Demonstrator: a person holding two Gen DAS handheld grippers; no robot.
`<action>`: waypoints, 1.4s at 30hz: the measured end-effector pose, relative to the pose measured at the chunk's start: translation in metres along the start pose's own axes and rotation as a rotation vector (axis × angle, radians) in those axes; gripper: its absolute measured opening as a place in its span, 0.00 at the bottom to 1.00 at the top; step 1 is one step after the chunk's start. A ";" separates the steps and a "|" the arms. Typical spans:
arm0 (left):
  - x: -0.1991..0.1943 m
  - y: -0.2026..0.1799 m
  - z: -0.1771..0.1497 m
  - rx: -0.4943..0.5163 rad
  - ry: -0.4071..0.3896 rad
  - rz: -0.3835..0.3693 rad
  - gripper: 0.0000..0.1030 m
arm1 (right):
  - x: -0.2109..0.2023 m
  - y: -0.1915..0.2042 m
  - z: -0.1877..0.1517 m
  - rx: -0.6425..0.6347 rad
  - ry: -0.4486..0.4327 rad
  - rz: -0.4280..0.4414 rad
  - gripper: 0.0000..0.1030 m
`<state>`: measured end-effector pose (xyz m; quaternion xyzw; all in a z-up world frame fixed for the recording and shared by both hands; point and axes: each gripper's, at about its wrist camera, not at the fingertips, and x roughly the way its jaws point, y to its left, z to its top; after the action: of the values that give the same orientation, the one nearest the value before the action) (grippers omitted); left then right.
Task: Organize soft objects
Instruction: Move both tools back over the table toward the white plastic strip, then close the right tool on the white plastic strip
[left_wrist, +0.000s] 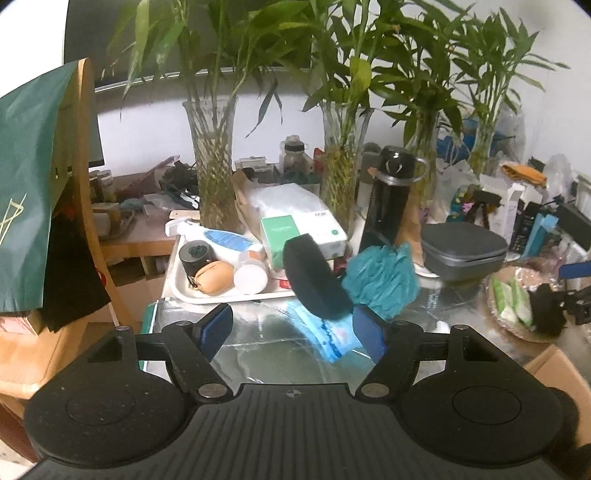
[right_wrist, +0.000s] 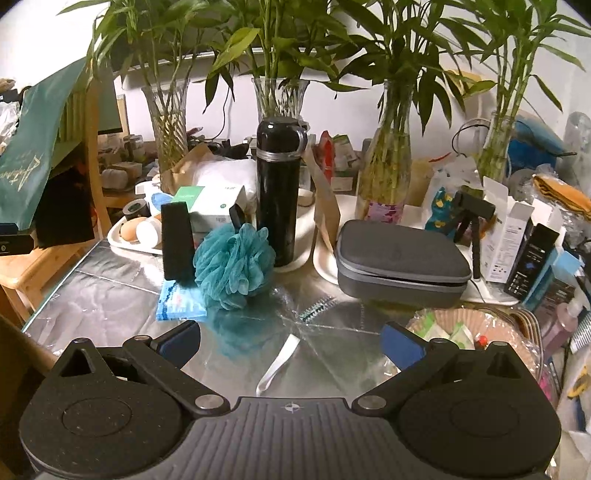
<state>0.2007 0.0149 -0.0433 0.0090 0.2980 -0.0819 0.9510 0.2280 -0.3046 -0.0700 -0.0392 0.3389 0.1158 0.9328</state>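
A black foam block (left_wrist: 316, 280) stands tilted on a flat blue packet (left_wrist: 328, 334), with a teal mesh bath pouf (left_wrist: 384, 280) touching its right side. My left gripper (left_wrist: 293, 330) is open just short of the block, and its blue pads touch nothing. In the right wrist view the foam block (right_wrist: 177, 242) stands upright, left of the pouf (right_wrist: 232, 267), with the blue packet (right_wrist: 179, 302) under both. My right gripper (right_wrist: 291, 345) is open over the foil-covered table, well short of the pouf. Only a white strip (right_wrist: 277, 365) lies under its jaws.
A white tray (left_wrist: 173, 291) of small items sits behind the block. A black flask (right_wrist: 277, 192), a grey zip case (right_wrist: 399, 258) and glass vases (right_wrist: 384, 173) of bamboo line the back. A woven basket (right_wrist: 476, 321) holding green-white packets is at the right, and a green bag (left_wrist: 29, 192) hangs on a wooden chair at the left.
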 end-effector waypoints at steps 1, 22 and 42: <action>0.002 0.001 0.001 0.006 0.003 0.003 0.69 | 0.004 -0.001 0.001 0.001 0.004 0.007 1.00; 0.028 0.007 0.013 -0.023 0.039 -0.003 0.69 | 0.126 -0.010 -0.003 -0.006 0.294 0.133 0.60; 0.033 0.006 0.014 -0.042 0.079 -0.009 0.69 | 0.184 -0.003 -0.025 0.002 0.439 0.120 0.09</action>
<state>0.2364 0.0150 -0.0506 -0.0091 0.3370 -0.0796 0.9381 0.3501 -0.2762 -0.2068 -0.0424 0.5355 0.1593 0.8283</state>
